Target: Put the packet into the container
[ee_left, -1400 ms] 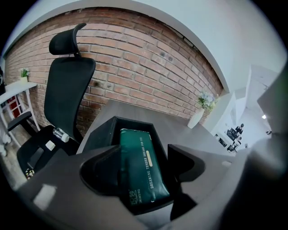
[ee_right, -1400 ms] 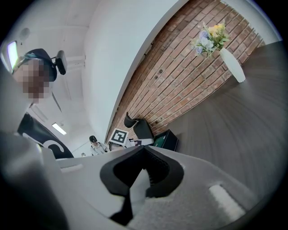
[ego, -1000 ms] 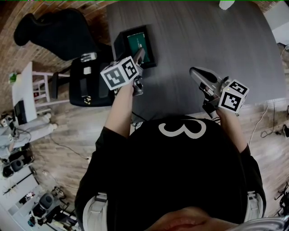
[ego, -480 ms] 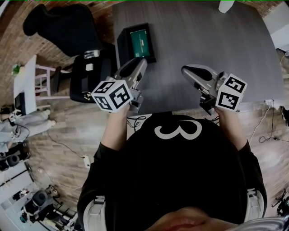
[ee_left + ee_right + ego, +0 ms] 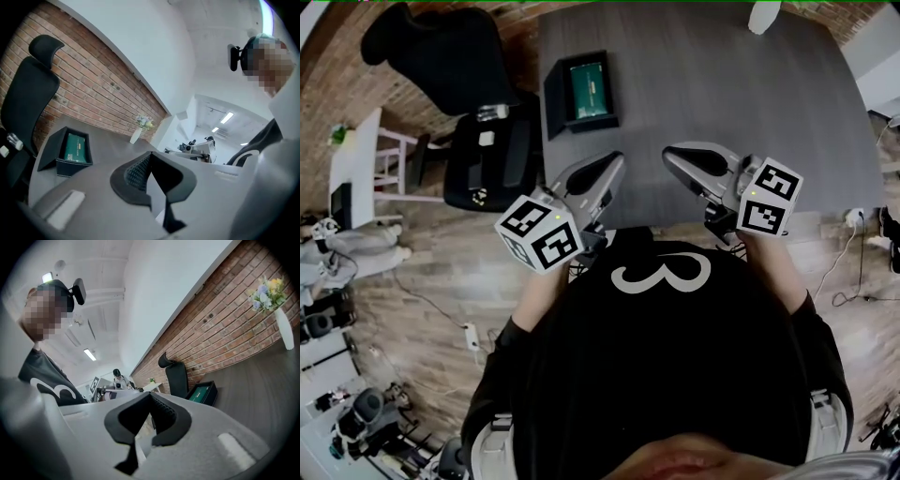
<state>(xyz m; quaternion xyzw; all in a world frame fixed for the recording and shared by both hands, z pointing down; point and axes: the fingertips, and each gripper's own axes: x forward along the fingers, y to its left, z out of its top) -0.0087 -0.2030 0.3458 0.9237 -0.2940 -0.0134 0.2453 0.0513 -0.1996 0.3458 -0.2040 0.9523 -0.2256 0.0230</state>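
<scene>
The green packet (image 5: 588, 89) lies inside the black container (image 5: 553, 101), which sits by the left edge of the grey table (image 5: 722, 84), towards its far corner. Both grippers hang over the table's near edge: the left gripper (image 5: 614, 163) clenched on nothing, the right gripper (image 5: 671, 156) likewise closed and empty

A dark grey, wood-grained desk (image 5: 722, 103) carries two things. A black open-topped container (image 5: 555, 94) sits near its far left corner, close to the left edge. A white vase (image 5: 761, 13) stands at the far edge (holding pale flowers (image 5: 267, 292)), well apart from the container
</scene>
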